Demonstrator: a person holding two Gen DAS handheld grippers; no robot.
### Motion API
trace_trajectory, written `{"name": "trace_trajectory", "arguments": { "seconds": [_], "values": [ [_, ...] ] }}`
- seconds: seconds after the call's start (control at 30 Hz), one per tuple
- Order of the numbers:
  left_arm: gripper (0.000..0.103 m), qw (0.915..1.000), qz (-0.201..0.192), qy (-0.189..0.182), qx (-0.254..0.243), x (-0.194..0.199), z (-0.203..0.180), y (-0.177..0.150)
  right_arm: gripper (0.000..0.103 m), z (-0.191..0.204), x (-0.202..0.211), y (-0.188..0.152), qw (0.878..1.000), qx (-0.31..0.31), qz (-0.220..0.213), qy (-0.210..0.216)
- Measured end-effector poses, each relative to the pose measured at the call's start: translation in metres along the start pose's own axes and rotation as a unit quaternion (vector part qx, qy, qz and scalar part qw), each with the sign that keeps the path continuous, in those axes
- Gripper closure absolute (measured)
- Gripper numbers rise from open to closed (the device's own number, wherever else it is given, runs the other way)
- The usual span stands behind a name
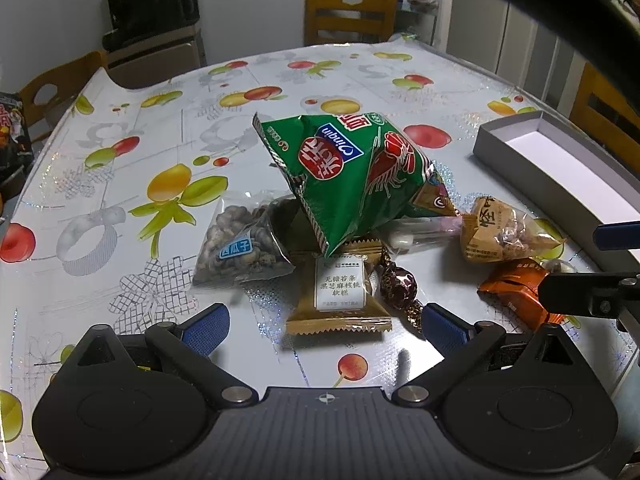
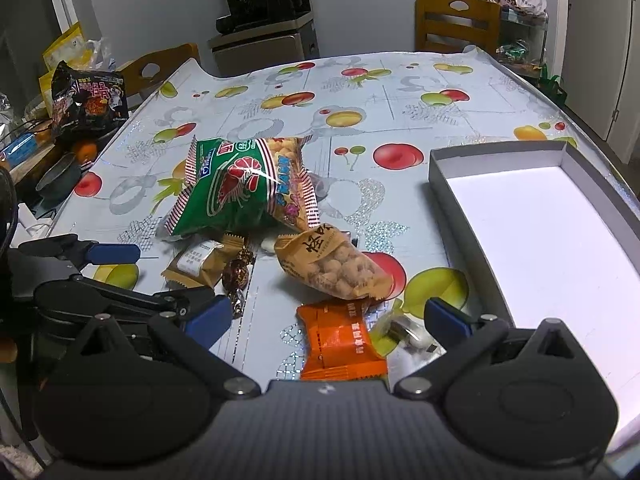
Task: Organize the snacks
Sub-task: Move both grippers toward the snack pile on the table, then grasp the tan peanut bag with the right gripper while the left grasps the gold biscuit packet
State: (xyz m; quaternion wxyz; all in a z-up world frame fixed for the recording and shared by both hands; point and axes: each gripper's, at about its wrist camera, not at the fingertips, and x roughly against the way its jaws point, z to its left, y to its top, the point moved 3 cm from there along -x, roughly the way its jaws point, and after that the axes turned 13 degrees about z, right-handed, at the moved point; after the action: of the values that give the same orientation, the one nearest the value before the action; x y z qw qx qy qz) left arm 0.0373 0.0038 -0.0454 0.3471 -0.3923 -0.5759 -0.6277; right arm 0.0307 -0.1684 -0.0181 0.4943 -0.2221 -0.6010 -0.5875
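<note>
A heap of snacks lies mid-table: a green prawn-cracker bag [image 1: 352,172] [image 2: 244,192] on top, a clear seed packet [image 1: 244,248], a tan cake packet [image 1: 340,292] [image 2: 200,264], a foil candy [image 1: 400,284] [image 2: 236,274], a brown peanut bag [image 1: 500,232] [image 2: 336,268] and an orange packet [image 1: 516,292] [image 2: 340,340]. My left gripper [image 1: 324,326] stands open just short of the tan packet. My right gripper [image 2: 328,320] is open, its fingers either side of the orange packet, gripping nothing. A grey open box [image 1: 560,160] [image 2: 500,160] with a white floor sits on the right.
A fruit-print cloth [image 2: 380,92] covers the table. Wooden chairs [image 1: 348,16] [image 2: 456,20] stand at the far and left sides. A black snack bag [image 2: 88,96] and clutter sit on a side surface to the left. A small clear-wrapped item [image 2: 408,332] lies beside the orange packet.
</note>
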Motion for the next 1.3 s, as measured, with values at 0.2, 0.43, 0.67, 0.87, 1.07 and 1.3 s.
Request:
{"name": "trace_trajectory", "arguments": {
  "seconds": [0.2,0.43,0.67,0.87,1.07,1.3],
  "values": [
    [0.000,1.0000,0.000,0.002,-0.001,0.0001,-0.0002,0.0010,0.000,0.0001,-0.0003,0.0002,1.000,0.002,-0.002,0.001],
    [0.000,1.0000,-0.002,0.005,-0.004,0.0013,-0.0017,0.0016,0.000,-0.0008,-0.0022,0.0003,1.000,0.005,0.003,0.016],
    [0.000,1.0000,-0.001,0.001,-0.004,0.0013,-0.0010,0.0008,0.000,-0.0038,-0.0007,0.0002,1.000,-0.002,-0.008,0.010],
    [0.000,1.0000,-0.001,0.000,-0.005,0.0012,-0.0021,0.0013,0.000,-0.0051,-0.0019,0.0001,1.000,0.005,-0.008,0.005],
    [0.000,1.0000,-0.001,-0.002,-0.005,0.0006,-0.0025,0.0012,0.000,-0.0043,-0.0023,-0.0009,1.000,0.014,-0.015,0.000],
    [0.000,1.0000,0.001,-0.004,0.003,-0.0032,-0.0015,0.0008,0.000,-0.0044,-0.0044,0.0006,0.999,0.038,-0.037,-0.012]
  ]
}}
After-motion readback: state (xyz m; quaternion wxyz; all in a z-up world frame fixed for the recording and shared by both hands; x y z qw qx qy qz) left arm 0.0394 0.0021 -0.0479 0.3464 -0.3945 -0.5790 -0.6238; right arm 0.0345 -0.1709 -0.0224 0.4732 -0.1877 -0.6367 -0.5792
